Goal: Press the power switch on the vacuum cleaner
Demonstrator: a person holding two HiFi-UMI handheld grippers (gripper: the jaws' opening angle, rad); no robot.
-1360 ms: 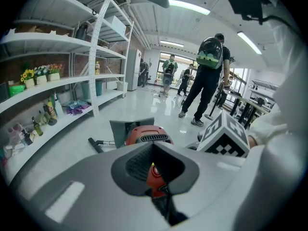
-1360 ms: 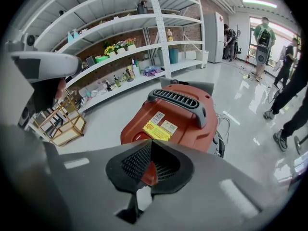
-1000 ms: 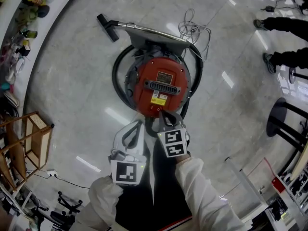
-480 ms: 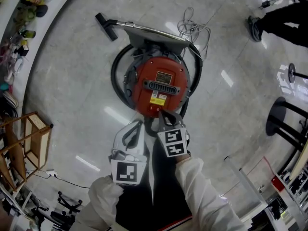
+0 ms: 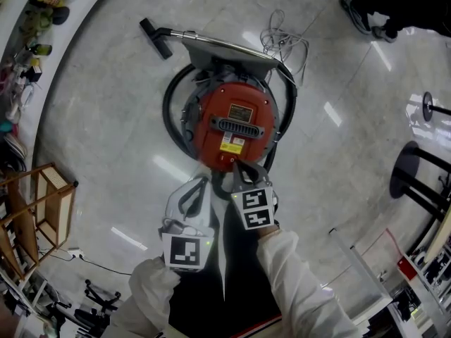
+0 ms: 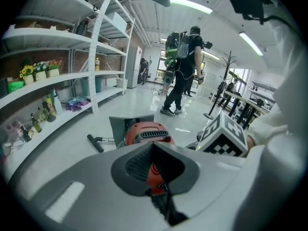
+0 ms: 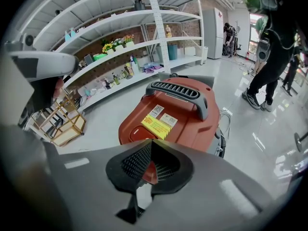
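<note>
A red canister vacuum cleaner sits on the pale floor, with its black hose looped round it and its wand and floor nozzle lying at the far side. My right gripper is shut, its tip just over the near end of the red body. In the right gripper view, that gripper points at the body beside a red oval button and a yellow label. My left gripper is shut and empty, just left of the right one, near the vacuum's near edge.
A loose white cable lies beyond the vacuum. A person's feet are at the top right. A wooden rack and shelves line the left; black stand bases stand at the right.
The person at the top right has walked further up and left. Both grippers and the vacuum cleaner have stayed where they were.
</note>
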